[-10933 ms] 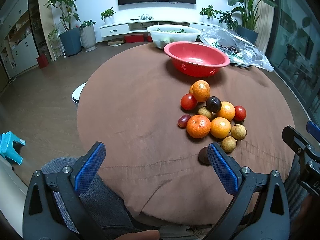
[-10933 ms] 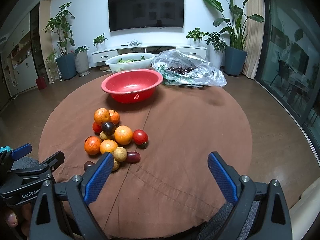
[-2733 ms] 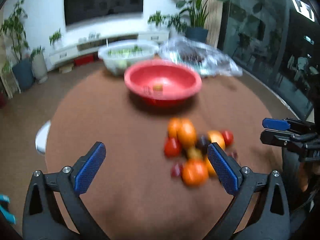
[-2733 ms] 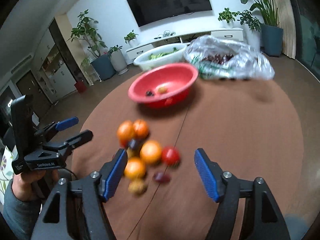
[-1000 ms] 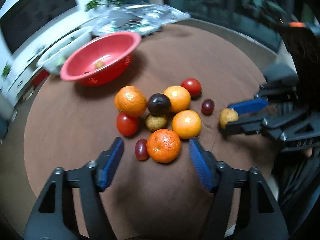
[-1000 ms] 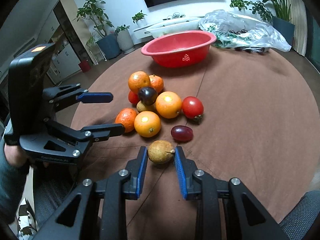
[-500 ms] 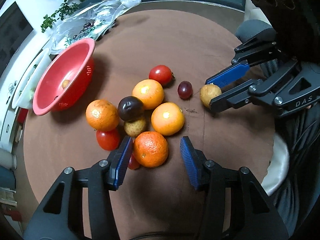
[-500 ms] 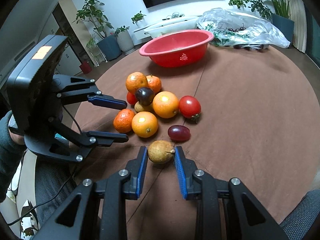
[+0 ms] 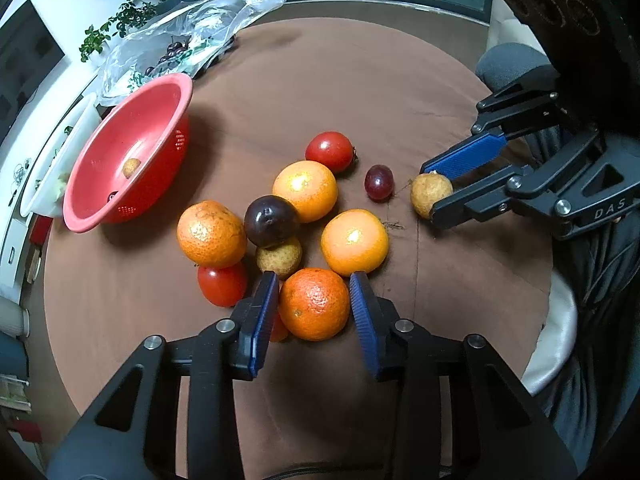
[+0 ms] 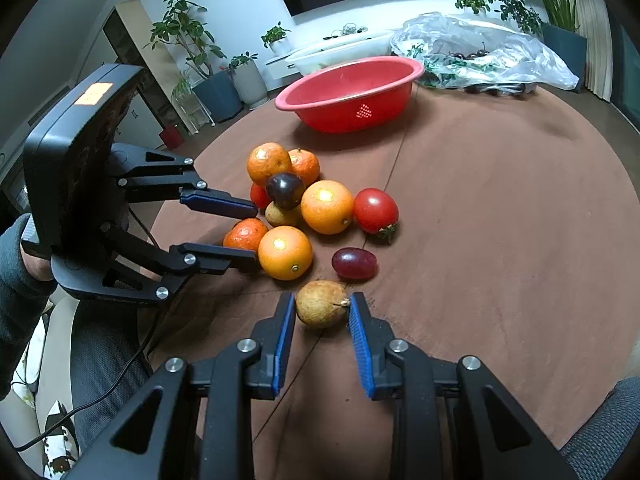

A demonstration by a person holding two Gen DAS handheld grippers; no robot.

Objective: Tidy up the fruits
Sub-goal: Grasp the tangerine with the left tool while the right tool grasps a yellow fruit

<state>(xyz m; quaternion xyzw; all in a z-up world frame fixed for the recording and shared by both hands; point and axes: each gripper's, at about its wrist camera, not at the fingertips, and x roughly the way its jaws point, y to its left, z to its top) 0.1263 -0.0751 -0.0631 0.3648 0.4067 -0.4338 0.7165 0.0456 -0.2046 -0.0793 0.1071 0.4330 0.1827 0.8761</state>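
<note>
A pile of fruit lies on the brown round table (image 9: 400, 88): oranges, tomatoes, a dark plum (image 9: 271, 221), a purple grape (image 9: 378, 188) and small tan fruits. My left gripper (image 9: 314, 300) is closed around the nearest orange (image 9: 314, 304), its pads against both sides. My right gripper (image 10: 322, 308) is shut on a small tan fruit (image 10: 321, 303) at the near edge of the pile; it also shows in the left wrist view (image 9: 430, 199). The red bowl (image 9: 120, 160) holds a tan fruit and a dark one.
A white basin (image 10: 340, 50) of greens and a clear plastic bag (image 10: 480, 56) of cherries sit behind the red bowl (image 10: 352, 96). A TV, a white cabinet and potted plants stand beyond the table. My legs and a chair are at the near edge.
My left gripper has come down over the pile and closed from wide open onto the nearest orange. My right gripper has stayed shut on the small tan fruit, nearly still.
</note>
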